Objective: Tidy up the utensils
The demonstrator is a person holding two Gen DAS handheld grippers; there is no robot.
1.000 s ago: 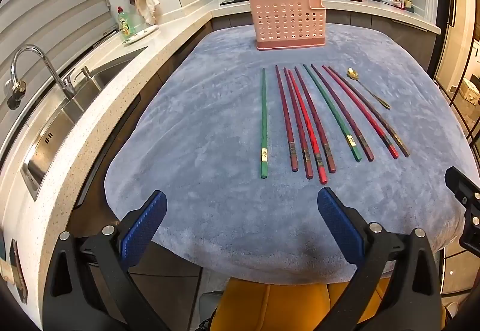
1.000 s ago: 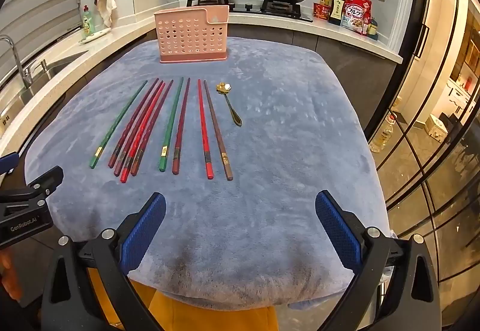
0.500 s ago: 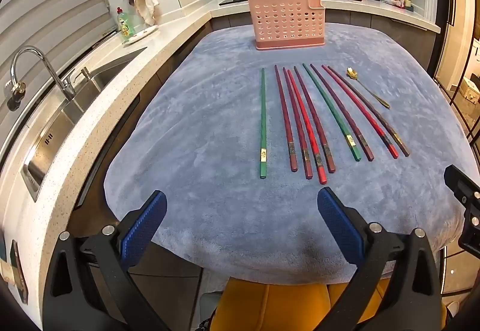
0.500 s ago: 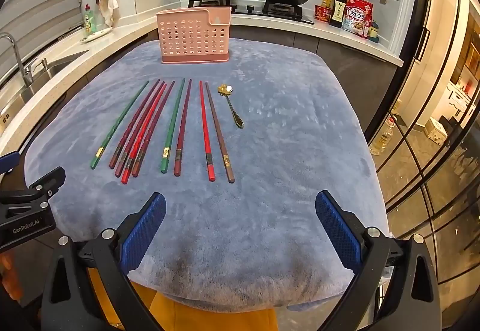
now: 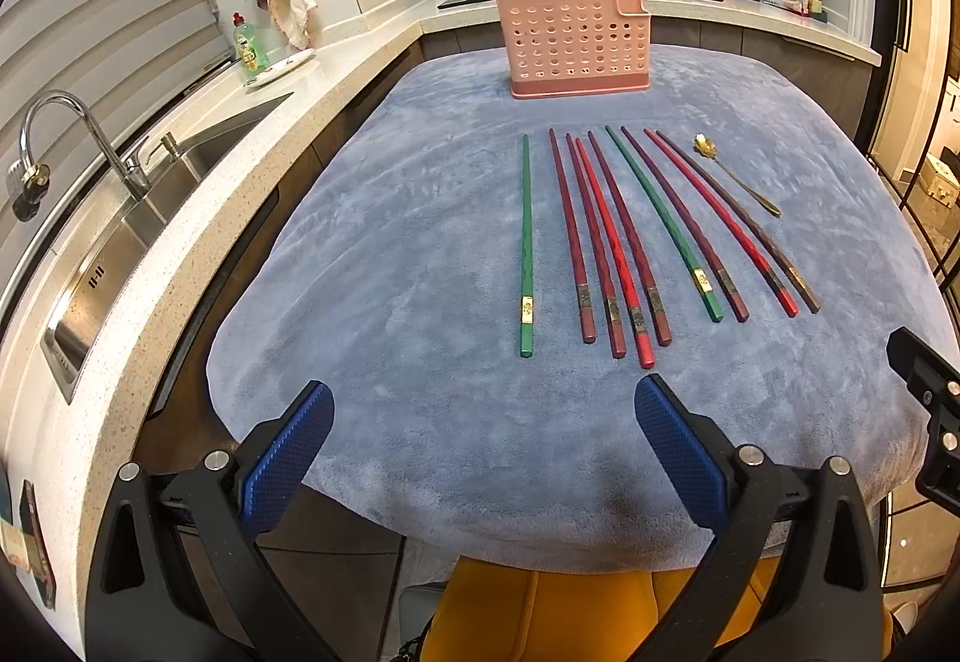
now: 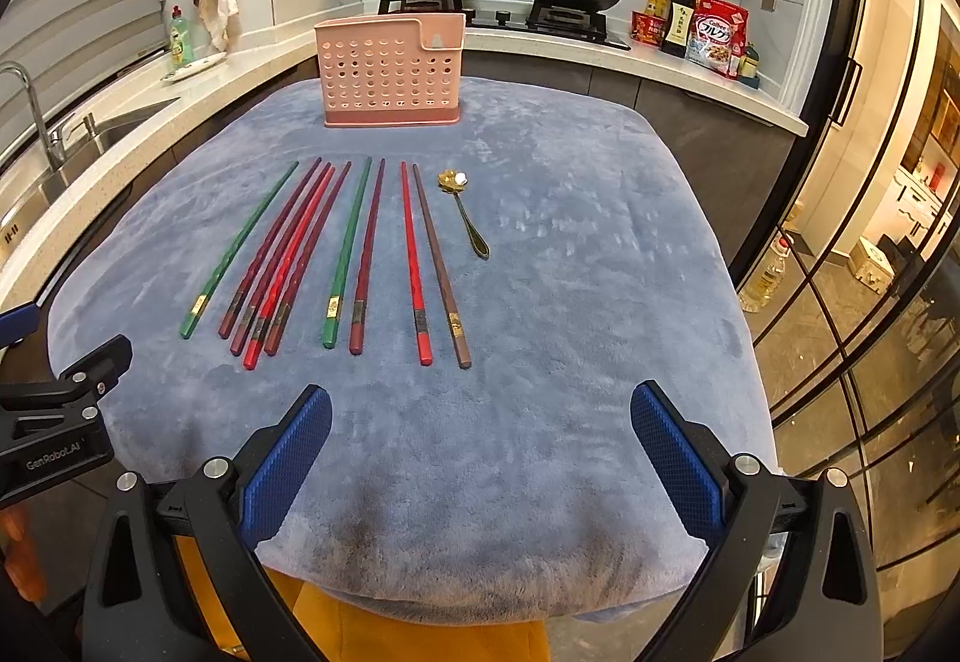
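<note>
both grippers hover at the near edge of the desk [image 5: 372,266], jaws spread wide and holding nothing: left gripper [image 5: 483,446], right gripper [image 6: 480,443]. ahead of the jaws nine chopsticks [image 6: 360,254] lie in a row on the blue cloth [image 6: 570,302], a gold spoon [image 6: 465,215] just right of them. beyond stands the pink holder [image 6: 390,74], upright, well apart from both jaws.

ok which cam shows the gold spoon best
The right wrist view: the gold spoon lies near the middle, bowl and handle clear, beside the brown chopstick. The left wrist view shows it farther right, more stretched.
</note>
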